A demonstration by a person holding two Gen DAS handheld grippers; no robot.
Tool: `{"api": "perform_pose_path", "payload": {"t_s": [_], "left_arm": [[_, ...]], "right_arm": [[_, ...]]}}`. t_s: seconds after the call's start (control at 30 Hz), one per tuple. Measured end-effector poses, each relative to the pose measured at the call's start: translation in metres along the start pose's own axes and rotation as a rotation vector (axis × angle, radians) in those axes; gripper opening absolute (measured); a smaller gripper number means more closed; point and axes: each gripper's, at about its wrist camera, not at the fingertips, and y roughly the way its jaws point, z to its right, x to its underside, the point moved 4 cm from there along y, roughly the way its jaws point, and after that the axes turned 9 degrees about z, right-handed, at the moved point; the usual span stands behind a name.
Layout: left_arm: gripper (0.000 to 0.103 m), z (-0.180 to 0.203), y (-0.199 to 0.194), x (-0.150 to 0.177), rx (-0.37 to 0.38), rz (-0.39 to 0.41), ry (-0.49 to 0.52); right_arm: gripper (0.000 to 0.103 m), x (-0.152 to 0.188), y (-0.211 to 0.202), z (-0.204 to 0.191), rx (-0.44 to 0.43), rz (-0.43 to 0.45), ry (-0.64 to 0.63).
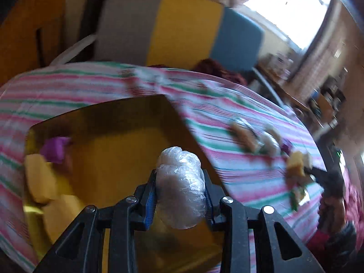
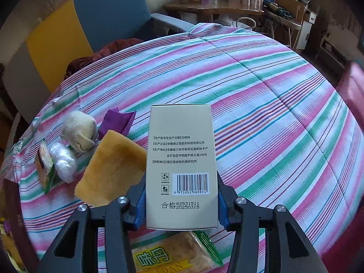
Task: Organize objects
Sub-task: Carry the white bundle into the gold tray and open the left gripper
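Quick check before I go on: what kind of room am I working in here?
Probably a lived-in bedroom or bed-sitting room at home. The work surface is a striped quilt, a blue-and-yellow padded chair stands behind it, and a cluttered wooden desk with boxes and bottles lines the far wall.

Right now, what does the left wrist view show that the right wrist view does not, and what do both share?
Only the left wrist view shows the left gripper shut on a clear plastic bundle above a yellow box that holds yellow sponges and a purple packet.

Only the right wrist view shows the right gripper shut on a beige carton with a barcode, with a cracker packet lying below it.

Both show the striped cloth and the grey, yellow and blue chair.
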Motion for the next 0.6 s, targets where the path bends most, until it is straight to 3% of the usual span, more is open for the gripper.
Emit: {"api": "perform_pose_path", "payload": {"t_s": [0.23, 0.4, 0.5, 0.57, 0.6], "left_arm": [[0.034, -0.097, 0.043, -0.007, -0.178, -0.122, -0.149], [0.036, -0.122, 0.061, -0.004, -0.284, -0.146, -0.121], [0.045, -0.121, 0.061, -0.007, -0.281, -0.124, -0.087], [0.060, -0.118, 0.059, -0.008, -0.268, -0.115, -0.079], [0.062, -0.117, 0.056, -0.008, -0.259, -0.108, -0.081]], "right_arm": [[0.050, -0.001, -0.003, -0.003, -0.002, 0.010, -0.008], [0.050, -0.002, -0.003, -0.003, 0.001, 0.013, -0.009], [0.050, -0.002, -0.001, -0.004, 0.006, 0.013, -0.015], [0.050, -0.003, -0.001, -0.003, 0.008, 0.014, -0.013], [0.050, -0.003, -0.002, -0.003, 0.007, 0.018, -0.011]]}}
